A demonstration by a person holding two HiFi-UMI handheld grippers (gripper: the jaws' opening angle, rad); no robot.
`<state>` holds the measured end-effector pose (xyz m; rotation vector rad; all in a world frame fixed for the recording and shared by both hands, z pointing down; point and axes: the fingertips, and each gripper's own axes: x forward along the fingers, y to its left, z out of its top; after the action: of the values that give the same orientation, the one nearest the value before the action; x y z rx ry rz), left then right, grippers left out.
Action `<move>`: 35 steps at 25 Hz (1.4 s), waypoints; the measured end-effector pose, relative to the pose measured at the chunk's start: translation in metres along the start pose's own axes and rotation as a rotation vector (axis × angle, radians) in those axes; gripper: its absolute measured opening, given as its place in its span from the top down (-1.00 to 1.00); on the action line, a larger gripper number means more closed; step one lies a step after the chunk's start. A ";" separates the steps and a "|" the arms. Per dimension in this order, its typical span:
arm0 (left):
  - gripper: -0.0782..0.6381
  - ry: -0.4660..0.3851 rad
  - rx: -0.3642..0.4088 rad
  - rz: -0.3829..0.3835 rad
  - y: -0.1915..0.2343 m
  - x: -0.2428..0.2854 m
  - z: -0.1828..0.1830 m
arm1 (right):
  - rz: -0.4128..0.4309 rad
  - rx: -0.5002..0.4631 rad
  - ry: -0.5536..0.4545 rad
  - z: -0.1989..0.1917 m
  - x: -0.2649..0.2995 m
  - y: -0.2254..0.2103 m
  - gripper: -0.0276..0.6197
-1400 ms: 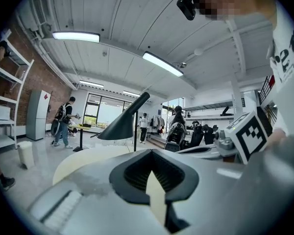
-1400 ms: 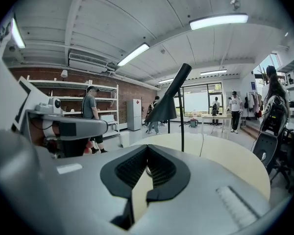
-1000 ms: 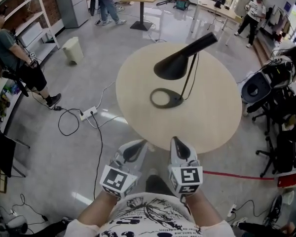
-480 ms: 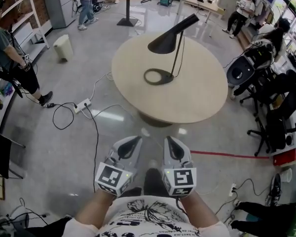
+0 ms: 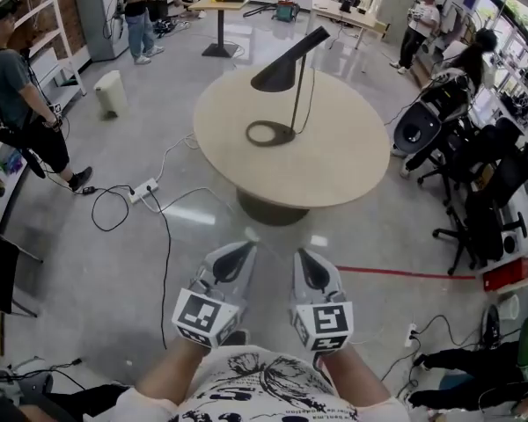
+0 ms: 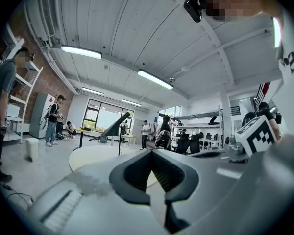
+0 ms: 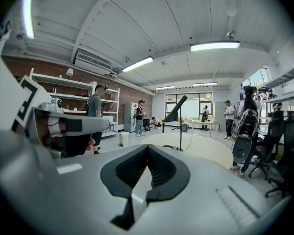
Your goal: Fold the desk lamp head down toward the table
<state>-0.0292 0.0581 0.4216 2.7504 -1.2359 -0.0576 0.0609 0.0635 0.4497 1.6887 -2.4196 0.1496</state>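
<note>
Desk lamp [image 5: 277, 76] on round table [image 5: 343, 161], well ahead of left gripper [image 5: 245, 250] and right gripper [image 5: 302, 256], jaws closed, empty

Head view looks steeply down, well back from the round table [image 5: 334, 174]. Both gripper views sit lower, facing it level; all three share the desk lamp [image 5: 277, 76].

An open-plan office lab is showing itself here: swivel chairs [image 5: 493, 192] are crowding one side, people [image 5: 22, 95] are standing about, a power strip [image 5: 143, 190] is lying on polished floor [image 5: 88, 306], strip lights [image 6: 154, 79] are glowing overhead.
</note>
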 end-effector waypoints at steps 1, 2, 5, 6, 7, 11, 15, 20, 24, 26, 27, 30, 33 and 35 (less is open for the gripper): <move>0.77 -0.001 0.005 0.005 -0.005 -0.002 -0.001 | 0.008 -0.003 -0.001 -0.002 -0.006 0.000 0.89; 0.77 -0.002 0.007 0.010 -0.011 -0.005 -0.002 | 0.015 -0.005 -0.001 -0.004 -0.011 0.000 0.89; 0.77 0.001 0.041 0.020 -0.028 -0.011 -0.004 | 0.024 -0.014 -0.008 -0.008 -0.027 -0.001 0.89; 0.77 0.003 0.059 0.024 -0.034 -0.013 -0.005 | 0.026 -0.017 -0.011 -0.010 -0.033 -0.003 0.89; 0.77 0.004 0.071 0.028 -0.042 -0.014 -0.007 | 0.028 -0.021 -0.011 -0.013 -0.039 -0.005 0.89; 0.77 -0.006 0.067 0.044 -0.074 -0.016 -0.009 | 0.033 -0.028 -0.021 -0.020 -0.069 -0.018 0.89; 0.77 -0.011 0.065 0.053 -0.094 -0.028 -0.005 | 0.034 -0.034 -0.039 -0.015 -0.093 -0.020 0.89; 0.77 -0.011 0.051 0.070 -0.112 -0.043 -0.009 | 0.067 -0.042 -0.060 -0.013 -0.115 -0.017 0.89; 0.77 -0.021 0.056 0.078 -0.114 -0.048 -0.006 | 0.091 -0.050 -0.091 -0.007 -0.120 -0.011 0.89; 0.77 -0.026 0.059 0.081 -0.112 -0.050 -0.005 | 0.098 -0.051 -0.094 -0.007 -0.120 -0.009 0.89; 0.77 -0.028 0.061 0.082 -0.111 -0.050 -0.005 | 0.100 -0.050 -0.095 -0.008 -0.119 -0.008 0.89; 0.77 -0.034 0.065 0.084 -0.107 -0.050 -0.004 | 0.098 -0.052 -0.103 -0.006 -0.117 -0.008 0.89; 0.77 -0.038 0.067 0.086 -0.104 -0.051 -0.002 | 0.092 -0.055 -0.105 -0.003 -0.116 -0.008 0.89; 0.77 -0.037 0.065 0.084 -0.103 -0.050 -0.003 | 0.086 -0.055 -0.103 -0.004 -0.115 -0.009 0.89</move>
<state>0.0143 0.1639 0.4100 2.7602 -1.3861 -0.0618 0.1079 0.1665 0.4290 1.6071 -2.5474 0.0075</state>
